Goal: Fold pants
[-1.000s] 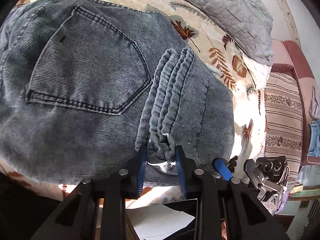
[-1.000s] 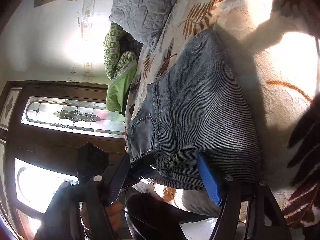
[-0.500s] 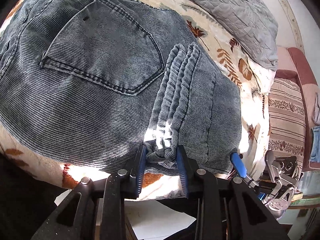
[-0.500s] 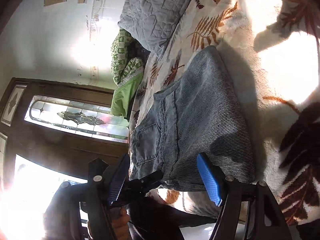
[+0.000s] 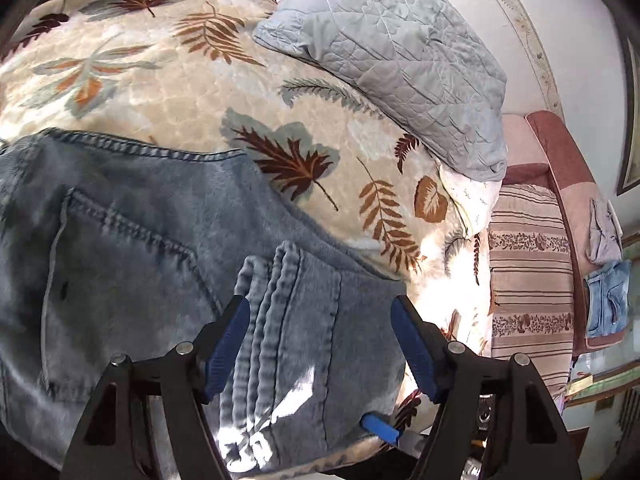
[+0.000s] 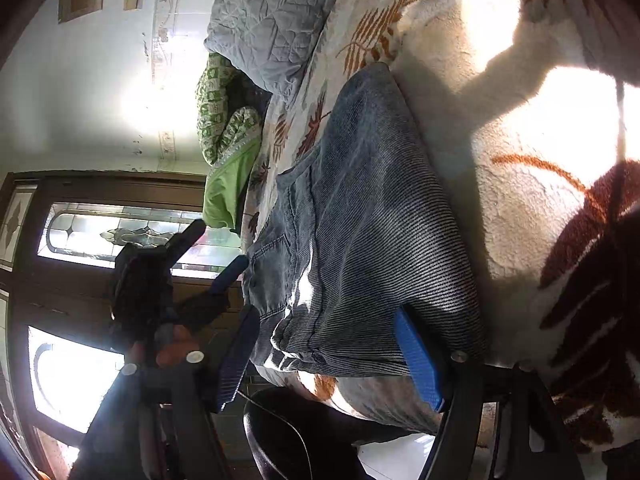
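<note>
While the folded pants [image 5: 132, 264] lie on the bed's leaf-print blanket [image 5: 168, 92], both claws stand wide and grip nothing.

Left claw [image 5: 320, 344]: jaws have just been opening; blue pads spread either side of the bunched hem folds [image 5: 276, 320], clear of the cloth, with denim showing between them. View is motion-blurred.

Right claw [image 6: 332, 360]: jaws wide, near edge of the pants between them. Right pad sits against or just under the denim edge; cannot tell if it touches. Left pad stands off the cloth.

Pants: grey-blue denim, folded into a compact bundle at the near edge of the bed, back pocket [image 5: 116, 272] facing up. In the right wrist view the bundle [image 6: 360, 216] runs lengthwise away from the claw toward the grey quilted pillow [image 6: 272, 20]. Sun patch across the near end.

Grey pillow [image 5: 400, 60] lies well beyond the pants. Green cloth [image 6: 228, 184] sits by the pillow. Left claw also shows in the right view [image 6: 208, 248], beside the pants' edge, with a hand [image 6: 168, 352] behind it.
</note>
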Demonstrator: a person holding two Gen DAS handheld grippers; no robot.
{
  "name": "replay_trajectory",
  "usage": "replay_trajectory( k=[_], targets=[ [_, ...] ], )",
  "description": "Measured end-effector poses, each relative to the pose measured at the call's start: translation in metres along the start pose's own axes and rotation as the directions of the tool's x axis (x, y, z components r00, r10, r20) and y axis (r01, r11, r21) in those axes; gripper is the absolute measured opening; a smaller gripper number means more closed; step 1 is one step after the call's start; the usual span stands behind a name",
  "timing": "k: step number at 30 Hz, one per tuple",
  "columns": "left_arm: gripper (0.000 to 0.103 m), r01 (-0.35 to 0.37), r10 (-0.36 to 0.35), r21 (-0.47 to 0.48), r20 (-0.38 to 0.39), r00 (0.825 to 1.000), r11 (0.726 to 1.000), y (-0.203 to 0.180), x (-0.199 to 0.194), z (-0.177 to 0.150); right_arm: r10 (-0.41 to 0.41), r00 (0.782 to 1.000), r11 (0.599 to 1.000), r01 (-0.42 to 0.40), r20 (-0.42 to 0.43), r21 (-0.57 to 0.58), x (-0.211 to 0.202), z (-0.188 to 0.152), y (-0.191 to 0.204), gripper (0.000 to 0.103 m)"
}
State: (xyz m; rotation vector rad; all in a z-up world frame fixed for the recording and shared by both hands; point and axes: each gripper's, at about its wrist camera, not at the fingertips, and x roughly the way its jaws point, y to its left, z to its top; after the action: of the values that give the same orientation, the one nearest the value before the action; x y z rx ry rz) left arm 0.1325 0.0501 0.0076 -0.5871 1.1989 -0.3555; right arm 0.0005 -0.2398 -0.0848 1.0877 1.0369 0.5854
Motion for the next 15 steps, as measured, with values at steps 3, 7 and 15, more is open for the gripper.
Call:
replay_trajectory(
  k=[3,7,15],
  targets=[
    [0.067,-0.022,0.021,-0.017,-0.033,0.999,1.000,0.000,0.025,0.013,0.017,1.000,1.000,-0.017,-0.002,-0.007,-0.001,-0.001,-0.001,0.073],
    [0.066,-0.045,0.045,0.008,-0.052,0.998,0.999,0.001,0.036,0.008,0.038,0.999,0.999,-0.038,-0.010,-0.007,-0.002,0.000,-0.004,0.073],
    [0.050,-0.087,0.093,0.066,-0.087,0.992,0.994,0.002,0.045,-0.001,0.044,0.999,0.999,-0.044,-0.011,-0.004,-0.003,0.001,-0.006,0.073]
  ],
)
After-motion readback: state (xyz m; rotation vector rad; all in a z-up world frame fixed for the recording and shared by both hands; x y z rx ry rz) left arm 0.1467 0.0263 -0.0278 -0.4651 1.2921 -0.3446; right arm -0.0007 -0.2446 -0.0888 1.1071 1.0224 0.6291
